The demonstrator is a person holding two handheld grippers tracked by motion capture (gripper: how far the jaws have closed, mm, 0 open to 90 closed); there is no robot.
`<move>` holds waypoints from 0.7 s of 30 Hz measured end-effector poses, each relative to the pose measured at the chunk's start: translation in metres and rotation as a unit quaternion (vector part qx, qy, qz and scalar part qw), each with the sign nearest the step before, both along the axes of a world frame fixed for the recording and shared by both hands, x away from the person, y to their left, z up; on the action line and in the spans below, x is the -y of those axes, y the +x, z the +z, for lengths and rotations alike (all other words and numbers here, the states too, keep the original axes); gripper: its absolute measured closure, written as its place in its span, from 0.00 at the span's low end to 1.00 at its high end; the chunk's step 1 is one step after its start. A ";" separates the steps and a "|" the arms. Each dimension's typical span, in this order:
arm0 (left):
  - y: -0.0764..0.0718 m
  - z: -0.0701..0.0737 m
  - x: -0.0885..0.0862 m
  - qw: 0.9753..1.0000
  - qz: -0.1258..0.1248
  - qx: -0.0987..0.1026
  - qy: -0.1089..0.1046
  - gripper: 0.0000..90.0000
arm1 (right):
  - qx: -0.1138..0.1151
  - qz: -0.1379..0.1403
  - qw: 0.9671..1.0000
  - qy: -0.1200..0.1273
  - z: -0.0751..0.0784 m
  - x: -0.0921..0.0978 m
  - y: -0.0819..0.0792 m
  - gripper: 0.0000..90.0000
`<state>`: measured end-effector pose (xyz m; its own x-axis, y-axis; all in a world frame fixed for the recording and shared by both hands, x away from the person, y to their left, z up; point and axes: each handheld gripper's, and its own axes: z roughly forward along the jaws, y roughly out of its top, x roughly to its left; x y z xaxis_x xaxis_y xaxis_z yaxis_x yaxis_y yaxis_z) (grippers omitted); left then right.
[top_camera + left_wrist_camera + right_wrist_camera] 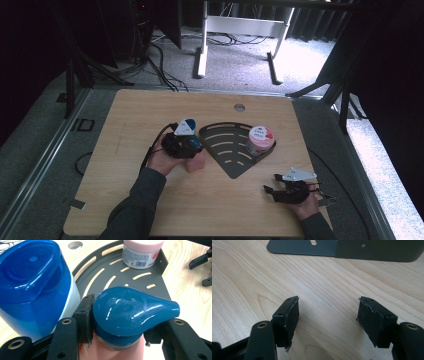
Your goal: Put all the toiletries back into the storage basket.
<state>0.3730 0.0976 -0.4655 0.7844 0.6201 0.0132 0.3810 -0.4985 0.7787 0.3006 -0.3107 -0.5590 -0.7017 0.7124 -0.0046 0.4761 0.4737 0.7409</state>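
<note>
My left hand-held gripper (117, 322) pinches the pink bottle (112, 350) at its teal flip cap (130, 312); the bottle stands on the desk (125, 125) just beside the dark slotted tray (110, 272), close to a blue-capped container (32, 287). The glossy cap looks slippery and rigid; I judge a grip lower, on the neck under the cap, more secure. The bottle is probably light. My right hand-held gripper (328, 315) rests spread over bare desk, near the tray corner.
</note>
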 end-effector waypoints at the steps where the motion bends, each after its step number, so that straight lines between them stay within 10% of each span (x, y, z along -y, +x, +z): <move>1: 0.000 0.000 0.000 1.000 0.001 -0.003 -0.001 0.56 | 0.000 0.000 1.000 0.000 0.000 0.000 0.000 0.37; 21: -0.005 0.001 0.002 1.000 0.012 0.008 0.004 0.58 | 0.000 0.001 1.000 0.000 0.000 0.000 0.000 0.37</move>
<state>0.3680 0.0952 -0.4645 0.7685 0.6391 0.0308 0.3810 -0.4958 0.7804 0.3008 -0.3108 -0.5590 -0.7031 0.7111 -0.0048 0.4752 0.4748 0.7408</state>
